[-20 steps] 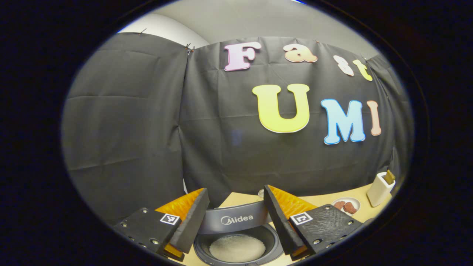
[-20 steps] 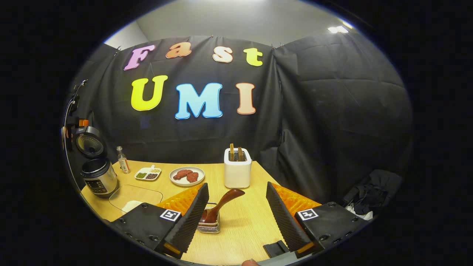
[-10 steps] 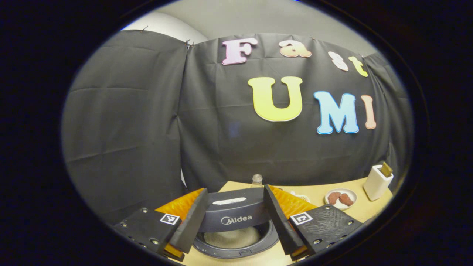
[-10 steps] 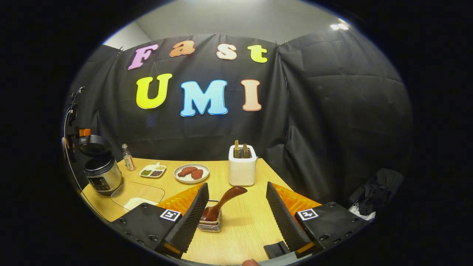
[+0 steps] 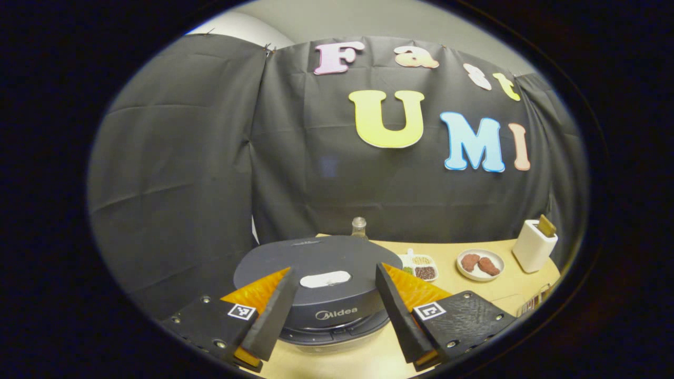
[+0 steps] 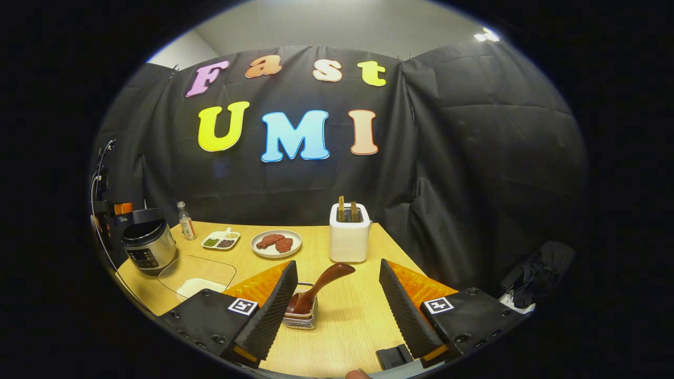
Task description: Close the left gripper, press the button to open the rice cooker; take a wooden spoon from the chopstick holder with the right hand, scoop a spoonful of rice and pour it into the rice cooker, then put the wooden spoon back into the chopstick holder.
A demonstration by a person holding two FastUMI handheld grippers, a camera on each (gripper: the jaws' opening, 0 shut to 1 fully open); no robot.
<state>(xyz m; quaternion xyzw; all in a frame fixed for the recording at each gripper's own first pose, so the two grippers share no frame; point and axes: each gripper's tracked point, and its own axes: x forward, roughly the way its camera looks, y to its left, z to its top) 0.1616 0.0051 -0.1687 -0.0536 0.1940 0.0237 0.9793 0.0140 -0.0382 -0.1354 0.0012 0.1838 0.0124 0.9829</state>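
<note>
The dark rice cooker (image 5: 321,279) stands right in front of my left gripper (image 5: 335,273), its lid down. That gripper is open, one finger at each side of the lid's front edge, gripping nothing. In the right gripper view the rice cooker (image 6: 150,246) sits at the table's far left. A glass dish of rice (image 6: 197,278) lies beside it. A brown wooden spoon (image 6: 321,284) leans in a small clear holder (image 6: 300,318) on the table. My right gripper (image 6: 338,266) is open, with the spoon ahead between its fingers and untouched.
Toward the back of the wooden table (image 6: 347,326) are a plate of meat (image 6: 276,243), a sectioned dish (image 6: 221,240), a small bottle (image 6: 184,221) and a white box with wooden sticks (image 6: 348,239). A dark heap of cloth (image 6: 532,273) lies off the table's right edge.
The cooker's lid has come down from open, with rice showing in the pot, to shut. The left gripper's view has tilted lower. The right gripper has barely shifted.
</note>
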